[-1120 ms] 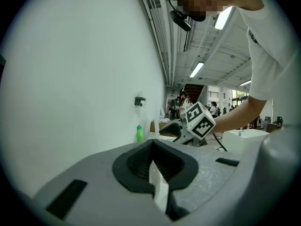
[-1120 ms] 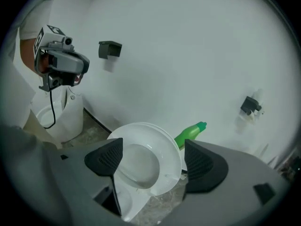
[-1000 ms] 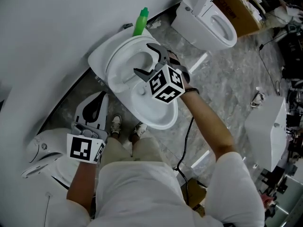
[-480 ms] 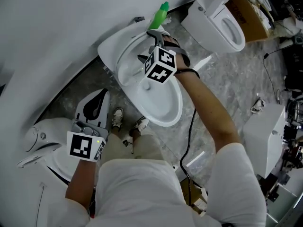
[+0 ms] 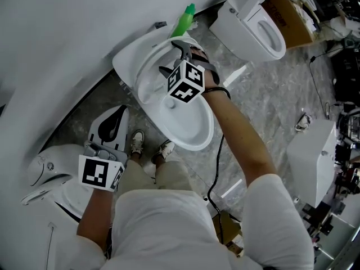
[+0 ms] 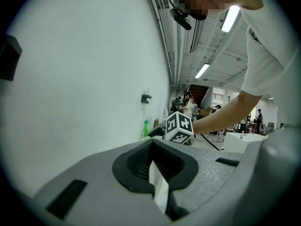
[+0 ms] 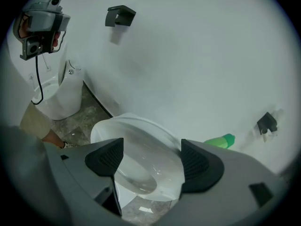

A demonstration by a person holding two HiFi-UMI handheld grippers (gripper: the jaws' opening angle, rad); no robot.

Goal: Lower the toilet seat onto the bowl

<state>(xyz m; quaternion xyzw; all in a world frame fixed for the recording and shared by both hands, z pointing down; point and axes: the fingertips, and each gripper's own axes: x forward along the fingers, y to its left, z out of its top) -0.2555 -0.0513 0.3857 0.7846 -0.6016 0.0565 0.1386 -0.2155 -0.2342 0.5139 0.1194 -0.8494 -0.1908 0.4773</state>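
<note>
A white toilet stands against the wall, its bowl (image 5: 190,131) toward me and its seat (image 5: 145,75) raised at the wall end. My right gripper (image 5: 172,59) is open over the top of the seat, one finger on each side of its rim. In the right gripper view the seat (image 7: 141,149) fills the gap between the right gripper's (image 7: 153,160) two dark pads; contact cannot be made out. My left gripper (image 5: 104,149) hangs low at the left, away from the toilet. In its own view the left gripper (image 6: 153,166) is shut, holding nothing.
A green bottle (image 5: 183,19) stands by the wall behind the toilet. A second toilet (image 5: 253,30) and a cardboard box (image 5: 288,9) lie to the right. Another white fixture (image 5: 48,173) sits beside my left hand. A black cable (image 5: 216,167) runs across the marbled floor.
My right gripper has moved from above the bowl toward the wall, up to the top of the raised seat. The left gripper has stayed where it was.
</note>
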